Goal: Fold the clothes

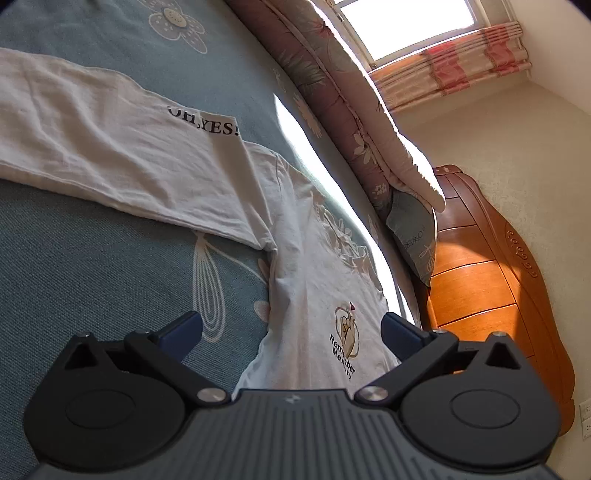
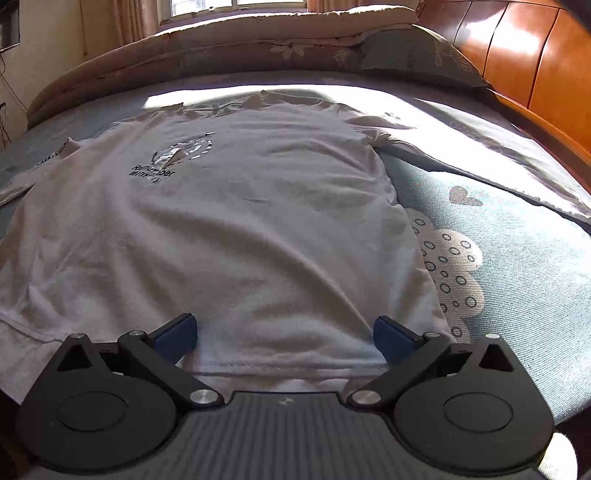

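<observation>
A white long-sleeved shirt lies spread flat, front up, on the teal bedsheet. Its chest bears a small "Remember Memory" print. In the left wrist view one sleeve with "OH,YES!" lettering stretches to the left, and the shirt's body runs toward me. My left gripper is open, its blue pads spread over the shirt's side near the armpit, holding nothing. My right gripper is open too, its pads straddling the bottom hem near the right corner.
A rolled floral quilt and a teal pillow lie along the far side of the bed. A wooden headboard rises on the right. A curtained window lets sunlight fall across the sheet. The shirt's other sleeve lies out to the right.
</observation>
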A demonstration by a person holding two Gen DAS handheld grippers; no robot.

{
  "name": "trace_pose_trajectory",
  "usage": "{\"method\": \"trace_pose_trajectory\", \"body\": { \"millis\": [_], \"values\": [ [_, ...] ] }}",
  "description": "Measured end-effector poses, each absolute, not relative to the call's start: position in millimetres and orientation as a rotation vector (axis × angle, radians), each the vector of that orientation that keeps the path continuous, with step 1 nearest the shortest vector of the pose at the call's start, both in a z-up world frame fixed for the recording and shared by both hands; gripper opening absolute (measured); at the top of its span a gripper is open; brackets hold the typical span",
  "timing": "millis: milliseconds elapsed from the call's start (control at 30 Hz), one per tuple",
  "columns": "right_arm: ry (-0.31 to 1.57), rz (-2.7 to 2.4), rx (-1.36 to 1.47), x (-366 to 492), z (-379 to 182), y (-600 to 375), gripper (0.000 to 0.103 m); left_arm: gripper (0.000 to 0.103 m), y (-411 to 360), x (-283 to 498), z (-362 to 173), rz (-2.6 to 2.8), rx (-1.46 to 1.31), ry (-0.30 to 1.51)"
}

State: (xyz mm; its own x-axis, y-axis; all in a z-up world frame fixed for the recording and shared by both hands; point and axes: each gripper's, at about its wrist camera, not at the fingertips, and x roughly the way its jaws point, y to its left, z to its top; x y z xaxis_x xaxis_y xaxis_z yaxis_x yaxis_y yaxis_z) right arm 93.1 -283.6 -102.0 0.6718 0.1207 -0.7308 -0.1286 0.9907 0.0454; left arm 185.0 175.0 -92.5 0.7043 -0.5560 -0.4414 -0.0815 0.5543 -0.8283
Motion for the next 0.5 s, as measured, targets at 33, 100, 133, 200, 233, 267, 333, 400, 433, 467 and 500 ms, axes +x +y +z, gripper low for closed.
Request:
{"method": "trace_pose_trajectory", "body": {
  "millis": [33,100,133,200,233,267,333,400,433,467,500],
  "values": [
    [0.830,0.153,-0.002,94.5,-99.9,-283.3,0.103,0.102,176.3,190.7,-98.8,-0.322,-0.993,0.760],
    [0.838,0.176,0.027,97.7,-96.1,-282.4,0.103,0.102,176.5,203.8,-111.4,-0.316,-1.041,0.774],
    [0.841,0.188,0.043,99.3,-94.3,-281.9,0.103,0.102,175.4,211.0,-118.8,-0.305,-1.067,0.775],
    [0.846,0.197,0.059,103.5,-91.9,-279.2,0.103,0.102,173.2,221.8,-120.0,-0.298,-1.072,0.741],
    [0.849,0.198,0.059,106.5,-91.0,-276.8,0.103,0.102,171.2,229.6,-120.7,-0.300,-1.076,0.744],
    [0.851,0.196,0.055,109.2,-90.4,-274.2,0.103,0.102,169.1,237.1,-120.9,-0.299,-1.076,0.747],
    [0.854,0.196,0.038,114.7,-90.1,-269.0,0.103,0.102,163.9,250.8,-118.4,-0.282,-1.046,0.753],
    [0.856,0.195,0.019,120.7,-90.0,-263.5,0.103,0.102,158.9,264.3,-114.6,-0.255,-1.007,0.766],
    [0.855,0.192,0.010,123.5,-89.8,-260.8,0.103,0.102,156.4,270.7,-112.4,-0.240,-0.986,0.774],
    [0.853,0.192,0.004,125.9,-89.8,-258.3,0.103,0.102,153.8,276.0,-110.8,-0.228,-0.972,0.776],
    [0.852,0.192,0.000,128.0,-90.1,-256.1,0.103,0.102,151.2,280.9,-109.6,-0.218,-0.959,0.776]
  ]
}}
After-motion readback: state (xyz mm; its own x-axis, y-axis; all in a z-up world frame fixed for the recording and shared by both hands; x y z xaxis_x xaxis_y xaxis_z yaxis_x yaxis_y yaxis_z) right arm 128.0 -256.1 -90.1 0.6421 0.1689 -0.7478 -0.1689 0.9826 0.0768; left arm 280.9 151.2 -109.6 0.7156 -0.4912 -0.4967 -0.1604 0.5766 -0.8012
